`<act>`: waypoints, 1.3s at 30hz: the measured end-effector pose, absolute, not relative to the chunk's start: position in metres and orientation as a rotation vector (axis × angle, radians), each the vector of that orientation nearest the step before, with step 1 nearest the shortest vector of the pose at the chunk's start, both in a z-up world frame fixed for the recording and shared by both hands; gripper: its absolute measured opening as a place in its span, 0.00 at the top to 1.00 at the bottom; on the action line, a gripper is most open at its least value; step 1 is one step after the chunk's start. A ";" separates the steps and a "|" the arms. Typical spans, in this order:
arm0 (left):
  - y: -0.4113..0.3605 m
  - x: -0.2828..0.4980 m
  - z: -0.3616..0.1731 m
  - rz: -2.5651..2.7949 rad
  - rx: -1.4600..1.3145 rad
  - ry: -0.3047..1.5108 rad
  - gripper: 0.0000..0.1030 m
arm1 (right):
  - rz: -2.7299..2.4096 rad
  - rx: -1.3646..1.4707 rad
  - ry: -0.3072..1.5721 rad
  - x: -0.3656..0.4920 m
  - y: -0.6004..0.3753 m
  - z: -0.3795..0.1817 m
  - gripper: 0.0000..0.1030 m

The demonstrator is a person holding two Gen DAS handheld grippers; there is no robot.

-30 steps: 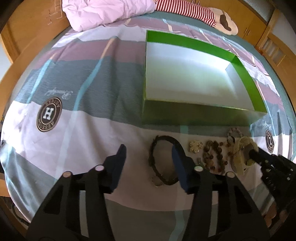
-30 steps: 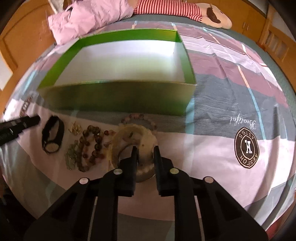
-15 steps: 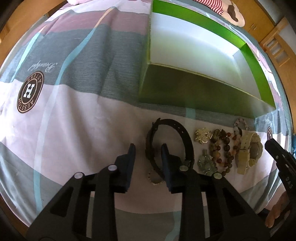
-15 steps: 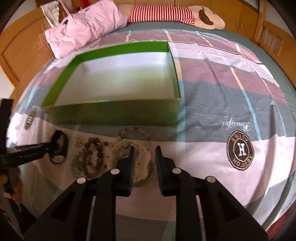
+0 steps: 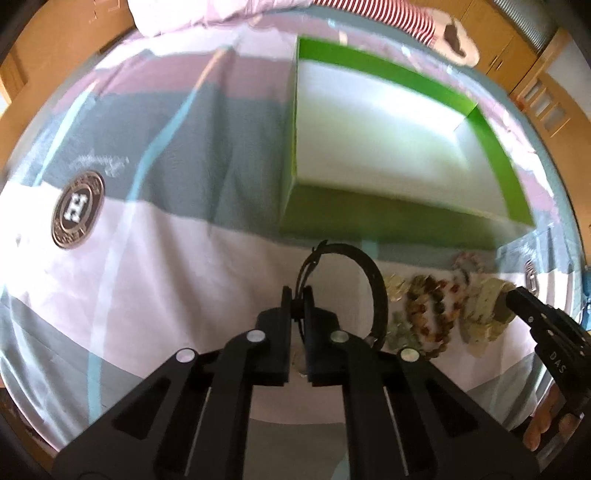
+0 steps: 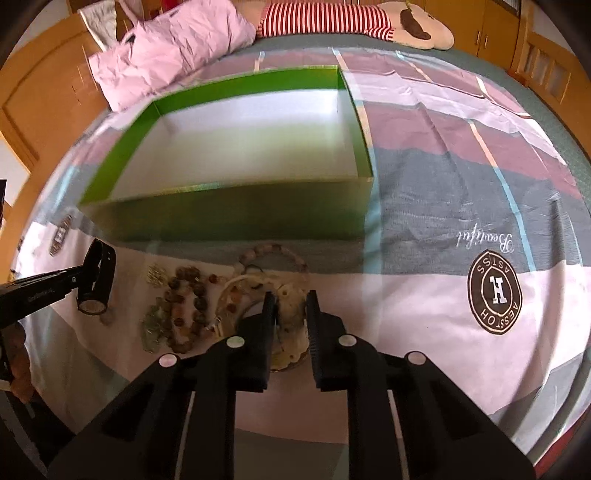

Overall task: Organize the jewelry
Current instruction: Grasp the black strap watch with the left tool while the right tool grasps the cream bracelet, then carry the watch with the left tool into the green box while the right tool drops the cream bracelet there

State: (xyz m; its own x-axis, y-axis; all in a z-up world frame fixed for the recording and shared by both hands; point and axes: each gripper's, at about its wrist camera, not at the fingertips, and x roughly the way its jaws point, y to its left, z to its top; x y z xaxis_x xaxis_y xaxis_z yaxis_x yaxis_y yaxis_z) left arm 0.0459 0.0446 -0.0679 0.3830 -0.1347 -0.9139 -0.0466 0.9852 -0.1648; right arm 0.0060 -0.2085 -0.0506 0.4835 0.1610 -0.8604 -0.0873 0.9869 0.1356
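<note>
My left gripper is shut on the thin side of a black band bracelet, whose loop stands up off the sheet. The right wrist view shows that left gripper holding the black bracelet at the left. My right gripper has its jaws closing on a cream carved bracelet, which fills the gap between the pads. A brown bead bracelet, a pale green piece and a small gold piece lie between the two. The green box with a white inside stands just behind.
A pinkish bead bracelet lies by the box's front wall. A pink pillow and a striped plush toy sit at the bed's far end. Wooden furniture surrounds the striped sheet. A person's hand holds the right gripper.
The left jaws closed from wide open onto the black bracelet, which now stands raised. The right jaws widened slightly, then narrowed on the cream bracelet.
</note>
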 end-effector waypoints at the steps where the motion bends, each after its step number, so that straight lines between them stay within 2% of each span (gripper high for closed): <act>1: 0.045 0.045 -0.062 -0.060 -0.170 1.158 0.95 | 0.149 0.077 1.041 0.005 -0.209 -0.047 0.85; 13: 0.050 0.034 -0.043 -0.079 -0.166 1.103 0.95 | 0.164 0.072 0.965 0.003 -0.208 -0.026 0.85; 18: 0.044 0.031 -0.010 -0.108 -0.133 0.977 0.95 | 0.188 0.105 0.829 0.012 -0.205 0.006 0.85; 25: 0.023 0.059 0.031 -0.137 -0.045 0.752 0.95 | 0.166 0.166 0.783 0.058 -0.208 0.015 0.85; 31: 0.010 0.099 0.008 -0.121 -0.015 0.816 0.95 | 0.129 0.156 0.827 0.099 -0.200 -0.014 0.85; 39: 0.007 0.114 -0.035 -0.097 0.037 0.905 0.92 | 0.126 0.109 0.895 0.106 -0.192 -0.040 0.83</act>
State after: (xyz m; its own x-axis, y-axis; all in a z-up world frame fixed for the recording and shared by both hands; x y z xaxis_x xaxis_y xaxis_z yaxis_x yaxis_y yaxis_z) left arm 0.1139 0.0073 -0.0346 0.6137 -0.0690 -0.7866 0.1001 0.9949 -0.0091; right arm 0.1057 -0.1917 -0.0401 0.6191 0.1550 -0.7698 -0.0643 0.9870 0.1470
